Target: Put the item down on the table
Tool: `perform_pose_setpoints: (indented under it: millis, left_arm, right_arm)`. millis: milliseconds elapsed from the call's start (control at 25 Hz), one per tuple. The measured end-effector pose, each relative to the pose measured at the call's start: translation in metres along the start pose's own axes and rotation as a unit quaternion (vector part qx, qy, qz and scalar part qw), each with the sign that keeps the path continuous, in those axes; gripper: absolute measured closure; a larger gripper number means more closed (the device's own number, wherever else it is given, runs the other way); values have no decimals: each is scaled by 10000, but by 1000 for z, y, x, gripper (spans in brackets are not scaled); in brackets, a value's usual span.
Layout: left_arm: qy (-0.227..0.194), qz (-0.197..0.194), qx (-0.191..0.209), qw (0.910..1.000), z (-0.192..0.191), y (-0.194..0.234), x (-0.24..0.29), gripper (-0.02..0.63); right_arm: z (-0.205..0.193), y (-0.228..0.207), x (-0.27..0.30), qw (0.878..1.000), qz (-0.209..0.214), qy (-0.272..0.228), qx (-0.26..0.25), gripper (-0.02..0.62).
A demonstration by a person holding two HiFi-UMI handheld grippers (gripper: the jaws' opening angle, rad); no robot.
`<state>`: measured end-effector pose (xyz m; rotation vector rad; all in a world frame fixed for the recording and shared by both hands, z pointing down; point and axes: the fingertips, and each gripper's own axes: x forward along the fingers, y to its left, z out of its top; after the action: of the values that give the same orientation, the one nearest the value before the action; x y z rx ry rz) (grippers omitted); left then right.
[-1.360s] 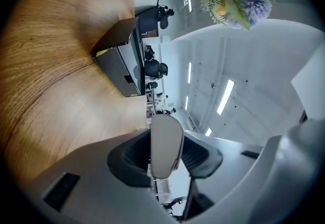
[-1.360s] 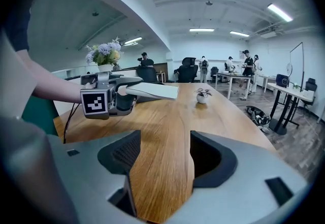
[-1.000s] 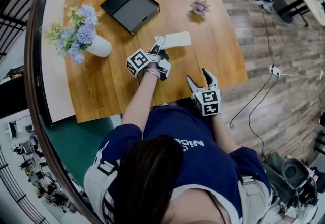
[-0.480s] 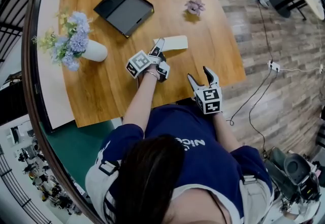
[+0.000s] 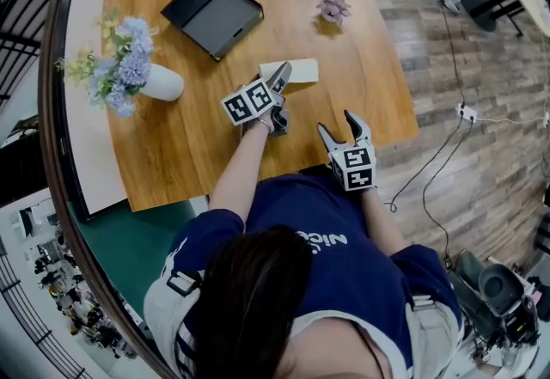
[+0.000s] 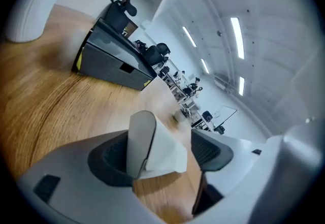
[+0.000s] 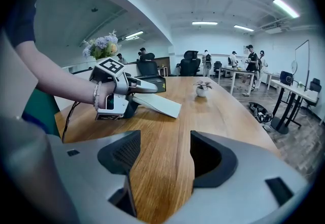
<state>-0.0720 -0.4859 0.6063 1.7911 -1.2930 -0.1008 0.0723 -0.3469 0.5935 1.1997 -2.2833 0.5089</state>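
Observation:
A flat cream-white item (image 5: 299,70) lies on the wooden table (image 5: 198,145), its near end between the jaws of my left gripper (image 5: 278,78). In the left gripper view the item (image 6: 155,144) leans against the left pad with a gap to the right pad. The left gripper (image 6: 161,153) is open, its jaws having just been opening around the item. From the right gripper view, the item (image 7: 158,104) slopes from the left gripper (image 7: 144,86) down to the tabletop. My right gripper (image 5: 337,126) hovers open and empty at the table's near edge; its jaws (image 7: 160,154) hold nothing.
A black box (image 5: 211,12) sits at the table's far left, a white vase of flowers (image 5: 137,76) at the left and a small potted plant (image 5: 333,9) at the far right. Chairs, desks and people stand in the room beyond.
The left gripper has rolled so its marker cube faces up, sunk a little toward the table, and opened its jaws off the item. The right gripper has stayed put.

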Motion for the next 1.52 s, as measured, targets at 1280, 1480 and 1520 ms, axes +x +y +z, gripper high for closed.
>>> perform_pose_setpoints:
  millis: [1280,1480,1520]
  left_arm:
    - [2014,1007,3227,9193,-49,28,-24,109]
    - [1830,799,3507,9150,-50,13,-53,109]
    - [1760,742,3546,9153,-49,9,-61,109]
  right_arm:
    - [-17,22,-19,9999,-7,-18,161,285]
    - [-16,41,-24,9997,-39,-129,214,284]
    - [-16,45,-25,9996,-44,-152,224,284]
